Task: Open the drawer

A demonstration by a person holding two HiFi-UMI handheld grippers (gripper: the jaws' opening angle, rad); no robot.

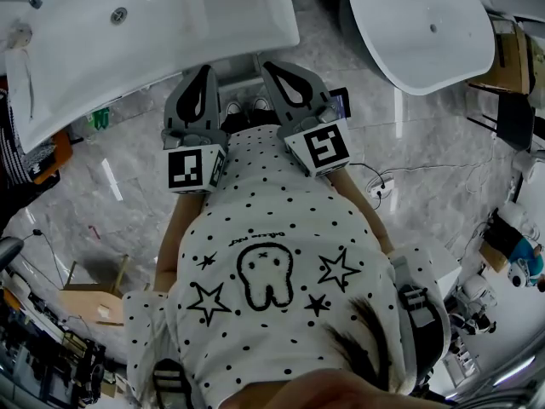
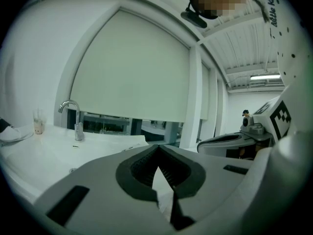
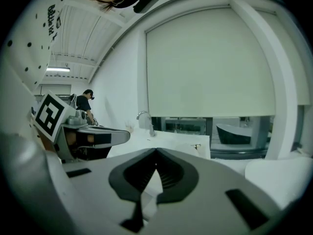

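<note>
No drawer front shows in any view; the white vanity top (image 1: 170, 41) overhangs whatever lies beneath it. My left gripper (image 1: 204, 69) and right gripper (image 1: 272, 65) are held side by side in front of the person's chest, their tips at the vanity's near edge. Both are shut with nothing between the jaws. In the left gripper view the left gripper (image 2: 158, 146) points over the basin toward a chrome faucet (image 2: 73, 115). From the right gripper (image 3: 156, 150) the same faucet (image 3: 145, 121) is seen farther off, with the left gripper (image 3: 98, 137) beside it.
A white oval tub (image 1: 426, 32) stands at the upper right. The floor is grey marble, with a cable and plug (image 1: 380, 187) to the right and a cardboard box (image 1: 89, 301) at lower left. A person (image 3: 86, 103) stands far off on the left.
</note>
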